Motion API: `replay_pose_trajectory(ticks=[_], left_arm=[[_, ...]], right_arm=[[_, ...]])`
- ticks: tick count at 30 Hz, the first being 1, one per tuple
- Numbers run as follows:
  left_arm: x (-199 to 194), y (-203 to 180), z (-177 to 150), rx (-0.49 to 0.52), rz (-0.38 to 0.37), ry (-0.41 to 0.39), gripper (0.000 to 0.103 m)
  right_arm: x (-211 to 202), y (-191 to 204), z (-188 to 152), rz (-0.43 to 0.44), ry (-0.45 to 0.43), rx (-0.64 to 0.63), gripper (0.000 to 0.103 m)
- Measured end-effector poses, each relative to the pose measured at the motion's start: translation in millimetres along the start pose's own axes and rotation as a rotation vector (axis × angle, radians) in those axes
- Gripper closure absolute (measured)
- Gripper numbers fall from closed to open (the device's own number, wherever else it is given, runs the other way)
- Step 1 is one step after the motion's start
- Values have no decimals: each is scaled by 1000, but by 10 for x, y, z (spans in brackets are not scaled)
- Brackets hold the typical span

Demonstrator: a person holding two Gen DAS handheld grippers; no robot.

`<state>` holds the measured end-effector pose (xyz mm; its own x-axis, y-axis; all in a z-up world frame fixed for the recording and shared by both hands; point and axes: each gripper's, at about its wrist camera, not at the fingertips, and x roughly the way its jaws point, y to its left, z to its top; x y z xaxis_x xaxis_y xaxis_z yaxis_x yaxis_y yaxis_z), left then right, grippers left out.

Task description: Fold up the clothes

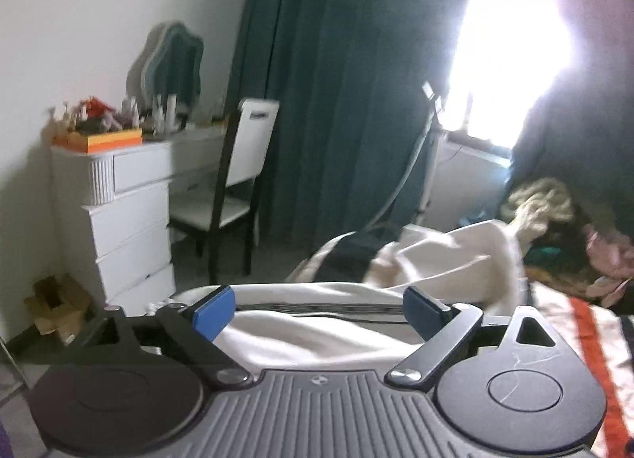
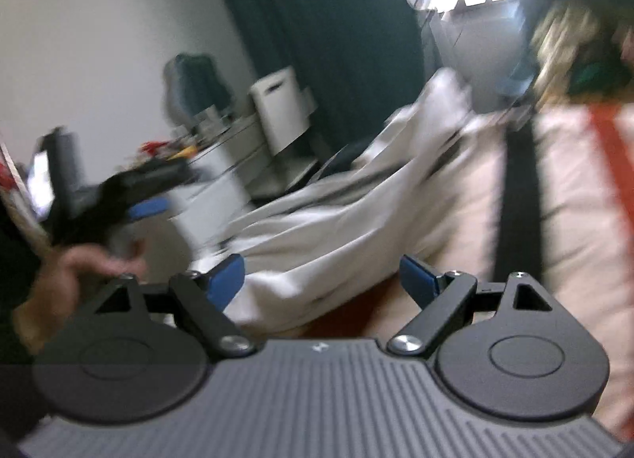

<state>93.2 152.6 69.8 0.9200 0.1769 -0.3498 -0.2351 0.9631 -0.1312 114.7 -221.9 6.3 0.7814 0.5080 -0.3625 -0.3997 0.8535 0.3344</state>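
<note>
Jaws wide on both grippers, left gripper [image 1: 319, 309] and right gripper [image 2: 321, 279] over white garment [image 1: 309, 333], bed [image 2: 574, 188].

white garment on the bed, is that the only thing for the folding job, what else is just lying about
For the job: white garment, left gripper, right gripper.

Lying about: clothes pile, chair, dresser, curtain.

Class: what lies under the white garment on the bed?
The white garment lies on the bedspread, pale with black and orange stripes. Whatever is beneath its bunched middle is covered.
</note>
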Motion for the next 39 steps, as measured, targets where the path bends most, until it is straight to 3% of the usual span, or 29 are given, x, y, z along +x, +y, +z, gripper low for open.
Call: replay_pose_trajectory(ticks=[5,8,10,13,15,20,25,32,39], left_arm=[[-451,-542,-520,-25,-76,-37,7],[-467,-777,-816,-19,-124,-34,6],[-373,-892,-1016,37,-154,-15,6],[-207,-966,-1233,123,-119,0,6],[-100,-962,-1297,126,-92,20,6],[83,-894,-1365,99,-107,62,6],[200,-1007,-1498,160,-123,109,6],[219,-1074,-1524,201,-121,108,6],[775,-1459,-1133,303,-132,50,6]], right_arm=[[-455,-491,-102,-163,-129,-61,16],[-546,-724,-241,-197,-163,-56,16],[-508,-799,-341,-204,-163,-61,16],[-470,-882,-373,-224,-148,-85,16],[-428,-915,-328,-222,-148,-74,16],[-415,-945,-283,-213,-155,-32,16],[-433,-946,-311,-222,-133,-4,16],[-508,-1004,-332,-286,-128,30,16],[-370,-1171,-494,-365,-53,147,16]])
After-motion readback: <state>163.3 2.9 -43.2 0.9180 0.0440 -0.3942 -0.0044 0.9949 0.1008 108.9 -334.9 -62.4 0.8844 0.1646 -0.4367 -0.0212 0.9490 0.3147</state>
